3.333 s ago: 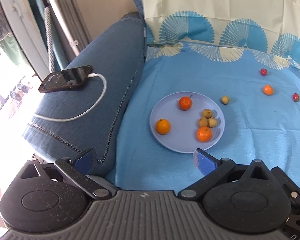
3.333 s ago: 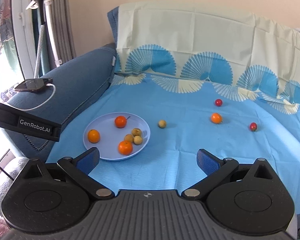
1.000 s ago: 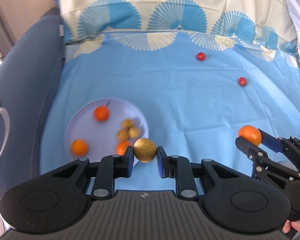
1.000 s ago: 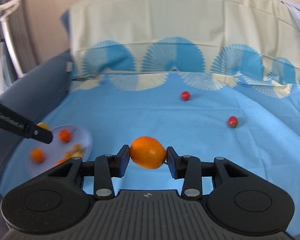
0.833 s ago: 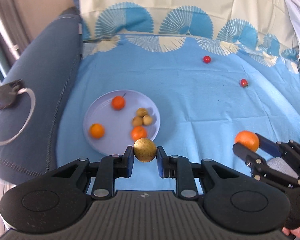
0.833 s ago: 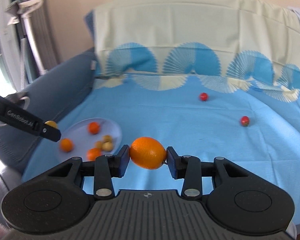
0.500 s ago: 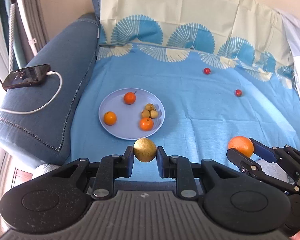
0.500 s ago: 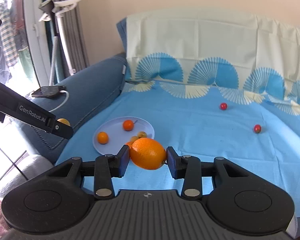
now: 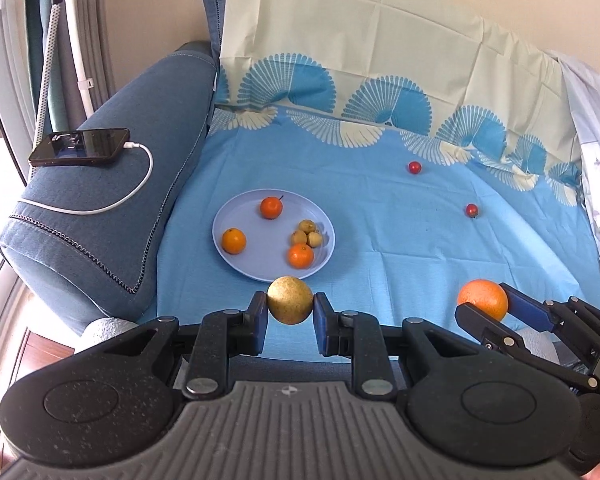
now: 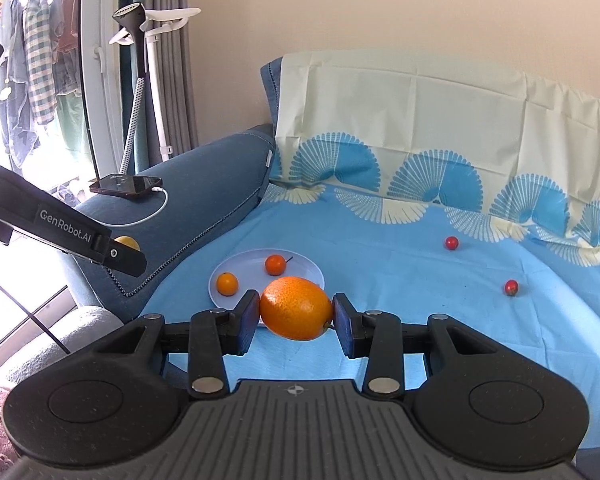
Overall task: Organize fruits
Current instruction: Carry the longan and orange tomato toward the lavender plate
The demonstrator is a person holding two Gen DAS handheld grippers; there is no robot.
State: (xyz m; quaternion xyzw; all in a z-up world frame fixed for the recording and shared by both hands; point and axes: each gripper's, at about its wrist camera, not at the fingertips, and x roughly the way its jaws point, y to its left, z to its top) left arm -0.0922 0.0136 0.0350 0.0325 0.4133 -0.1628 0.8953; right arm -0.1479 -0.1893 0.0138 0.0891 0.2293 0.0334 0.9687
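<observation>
Your left gripper squeezed a small yellow fruit above the near rim of the plate. Your right gripper pinched a big orange. The plate sat on the blue sheet, with two red fruits farther back.

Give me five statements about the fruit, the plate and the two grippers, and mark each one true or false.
1. The left gripper is shut on a yellow-brown fruit. True.
2. The right gripper is empty. False: it clamps an orange.
3. The plate holds only oranges. False: three small yellow-brown fruits lie there too.
4. Two small red fruits lie on the blue cloth, off the plate. True.
5. A phone lies on the armrest. True.
</observation>
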